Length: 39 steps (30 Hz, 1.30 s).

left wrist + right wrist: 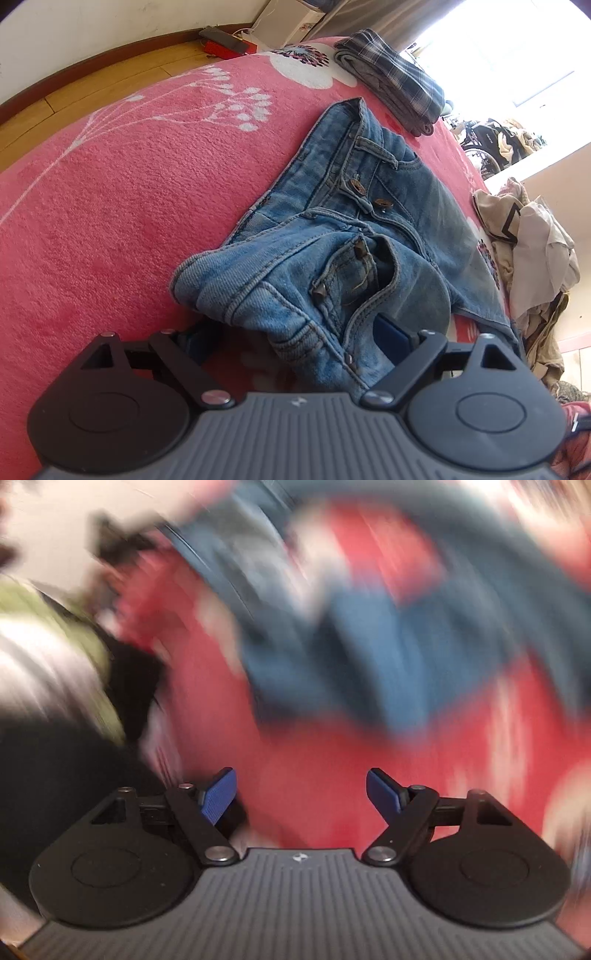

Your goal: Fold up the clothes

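Observation:
A pair of blue jeans (332, 236) lies crumpled on a pink flowered blanket (122, 206), waistband and buttons facing up. My left gripper (295, 343) is open and low over the near end of the jeans. Denim lies between its fingers, and the blue right pad (391, 338) shows beside the cloth. The left finger is mostly in shadow. The right wrist view is badly motion-blurred. There my right gripper (301, 797) is open with nothing between its blue pads (218, 799), above the blanket (314, 775). The jeans (351, 646) are a blue smear ahead of it.
A folded plaid garment (391, 77) sits at the far end of the blanket. A heap of beige and white clothes (528, 251) lies to the right. Wooden floor (92, 85) and a red box (225, 46) are beyond the left edge. Dark and green cloth (55, 664) blurs at the right view's left side.

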### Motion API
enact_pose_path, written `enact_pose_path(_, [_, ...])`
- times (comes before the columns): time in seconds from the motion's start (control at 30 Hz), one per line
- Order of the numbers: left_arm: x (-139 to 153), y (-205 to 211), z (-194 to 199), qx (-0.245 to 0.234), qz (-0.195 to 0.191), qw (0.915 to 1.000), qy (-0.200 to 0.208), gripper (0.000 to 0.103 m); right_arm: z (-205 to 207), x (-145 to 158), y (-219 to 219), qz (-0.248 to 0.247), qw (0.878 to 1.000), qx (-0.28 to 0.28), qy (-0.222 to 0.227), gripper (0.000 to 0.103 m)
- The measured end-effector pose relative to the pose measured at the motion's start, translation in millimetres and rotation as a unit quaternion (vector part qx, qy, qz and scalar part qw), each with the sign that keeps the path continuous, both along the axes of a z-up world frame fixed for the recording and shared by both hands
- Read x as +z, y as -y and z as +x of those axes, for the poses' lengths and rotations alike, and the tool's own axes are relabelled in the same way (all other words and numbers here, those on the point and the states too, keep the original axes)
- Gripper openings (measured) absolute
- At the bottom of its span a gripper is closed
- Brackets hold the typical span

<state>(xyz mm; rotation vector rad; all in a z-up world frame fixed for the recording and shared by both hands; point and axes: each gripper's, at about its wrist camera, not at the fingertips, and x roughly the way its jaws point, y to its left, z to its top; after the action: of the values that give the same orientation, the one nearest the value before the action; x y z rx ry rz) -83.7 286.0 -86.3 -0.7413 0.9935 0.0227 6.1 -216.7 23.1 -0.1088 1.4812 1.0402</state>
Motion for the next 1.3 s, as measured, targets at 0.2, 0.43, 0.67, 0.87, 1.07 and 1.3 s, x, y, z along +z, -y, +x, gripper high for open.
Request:
enact_pose_path(0.2, [-4.0, -9.6, -4.8, 0.016, -0.033, 0.9992, 0.013, 0.089, 125.2, 15.7, -127.3, 0.234, 0.970, 0.015, 0.071, 0.080])
enact_pose_path(0.43, [-7.8, -13.7, -9.5, 0.004, -0.036, 0.9989, 0.030, 0.083, 269.0, -68.0, -275.0, 0.147, 0.978, -0.087, 0.120, 0.080])
enact_pose_path(0.67, [-7.5, -16.5, -13.8, -0.003, -0.018, 0.9990, 0.042, 0.053, 288.7, -136.0, -320.0, 0.080, 0.990, -0.078, 0.081, 0.082])
enact_pose_path(0.87, [-3.7, -8.7, -7.7, -0.014, -0.001, 0.9976, 0.068, 0.014, 255.5, -113.0, -322.4, 0.068, 0.989, -0.021, 0.126, 0.032])
enact_pose_path(1.07, [16.1, -15.3, -10.7, 0.023, 0.029, 0.9918, 0.122, 0.012, 228.7, -59.8, -308.7, 0.103, 0.963, -0.056, 0.243, 0.015])
enact_pose_path(1.3, [47.4, -51.1, -5.3, 0.068, 0.082, 0.9793, 0.172, 0.012, 246.4, -25.1, -336.1, 0.170, 0.934, -0.106, 0.296, 0.011])
